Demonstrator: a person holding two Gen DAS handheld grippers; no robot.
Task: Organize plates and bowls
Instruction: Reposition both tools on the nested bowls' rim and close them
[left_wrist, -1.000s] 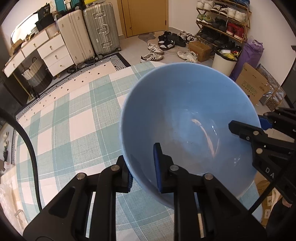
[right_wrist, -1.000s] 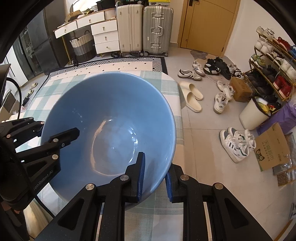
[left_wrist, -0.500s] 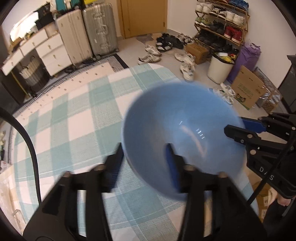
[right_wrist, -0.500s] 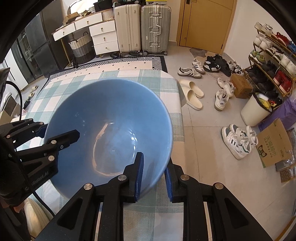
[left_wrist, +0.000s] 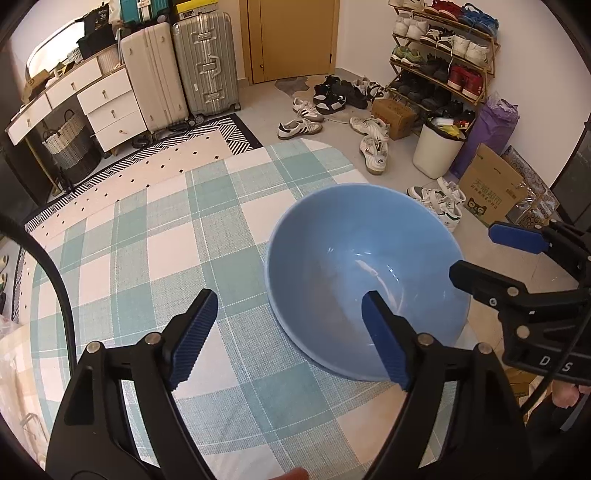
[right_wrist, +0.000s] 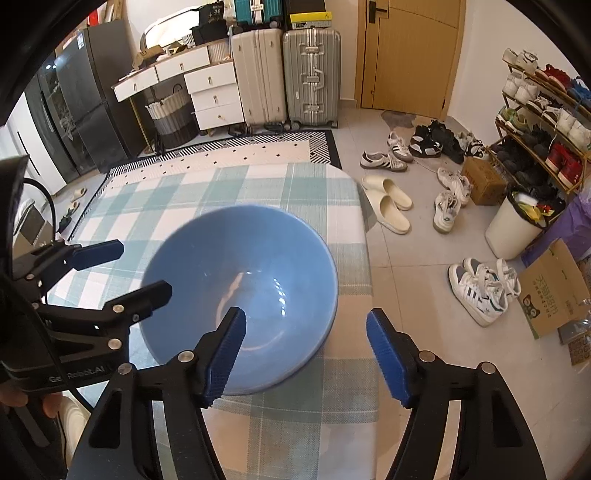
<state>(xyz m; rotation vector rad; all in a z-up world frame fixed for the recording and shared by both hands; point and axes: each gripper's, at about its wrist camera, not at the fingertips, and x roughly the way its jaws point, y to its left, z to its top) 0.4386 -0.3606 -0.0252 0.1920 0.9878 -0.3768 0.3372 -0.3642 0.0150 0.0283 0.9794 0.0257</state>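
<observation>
A large light-blue bowl (left_wrist: 364, 273) sits upright on the green-and-white checked tablecloth (left_wrist: 155, 258), near the table's right edge. It also shows in the right wrist view (right_wrist: 240, 291). My left gripper (left_wrist: 288, 332) is open, its right finger over the bowl's near rim and its left finger over the cloth. My right gripper (right_wrist: 306, 350) is open, its left finger over the bowl's near rim and its right finger outside it. Neither gripper holds the bowl. Each gripper shows in the other's view, also open.
The table edge (right_wrist: 364, 236) drops to a tiled floor strewn with shoes (right_wrist: 388, 206). A white bin (right_wrist: 513, 229), a cardboard box (right_wrist: 554, 291) and a shoe rack (right_wrist: 546, 122) stand to the right. Suitcases (left_wrist: 177, 66) and white drawers (left_wrist: 96, 107) stand beyond the table.
Both grippers were shut on the bowl's rim and held it tilted above the table. They have lowered it onto the cloth, opened and pulled back a little.
</observation>
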